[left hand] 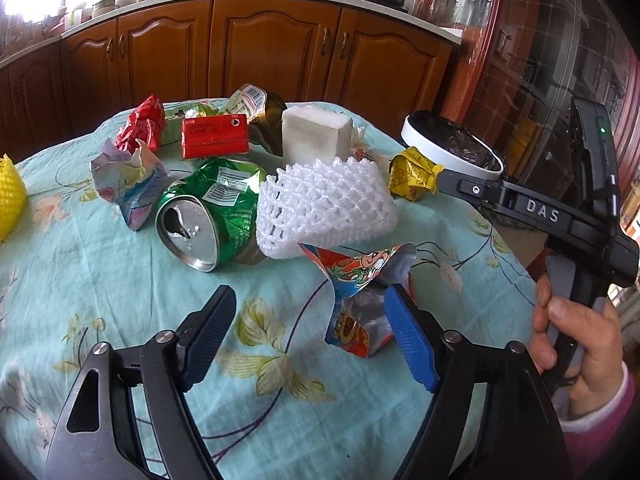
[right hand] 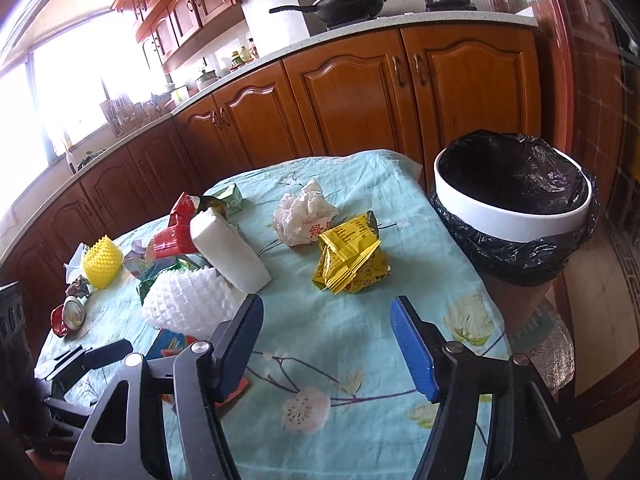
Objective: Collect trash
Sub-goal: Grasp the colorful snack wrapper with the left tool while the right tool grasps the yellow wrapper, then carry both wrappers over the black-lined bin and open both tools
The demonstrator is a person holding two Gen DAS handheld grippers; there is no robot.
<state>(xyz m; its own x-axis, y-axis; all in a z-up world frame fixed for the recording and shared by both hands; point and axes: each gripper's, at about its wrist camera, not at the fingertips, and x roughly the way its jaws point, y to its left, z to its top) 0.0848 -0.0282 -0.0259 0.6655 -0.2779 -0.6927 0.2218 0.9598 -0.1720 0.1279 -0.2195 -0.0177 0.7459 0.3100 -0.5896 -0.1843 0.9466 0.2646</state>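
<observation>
Trash lies on a teal flowered tablecloth (left hand: 100, 300). My left gripper (left hand: 309, 296) is open and low over the cloth. A torn red snack wrapper (left hand: 352, 276) sits against the inner side of its right finger, and the left finger stands clear of it. Beyond it lie a crushed green can (left hand: 208, 216) and a white foam net (left hand: 328, 204). My right gripper (right hand: 327, 302) is open with nothing between its fingers. A crumpled yellow wrapper (right hand: 350, 260) lies just beyond its tips. The bin (right hand: 512, 220), white-rimmed with a black liner, stands off the table's right edge.
Also on the cloth are a white foam block (right hand: 232, 252), a crumpled white bag (right hand: 304, 216), a yellow foam net (right hand: 102, 260), a red box (left hand: 214, 136) and crumpled paper (left hand: 128, 184). A hand (left hand: 580, 340) holds the right gripper's handle. Wooden kitchen cabinets (right hand: 352, 92) stand behind the table.
</observation>
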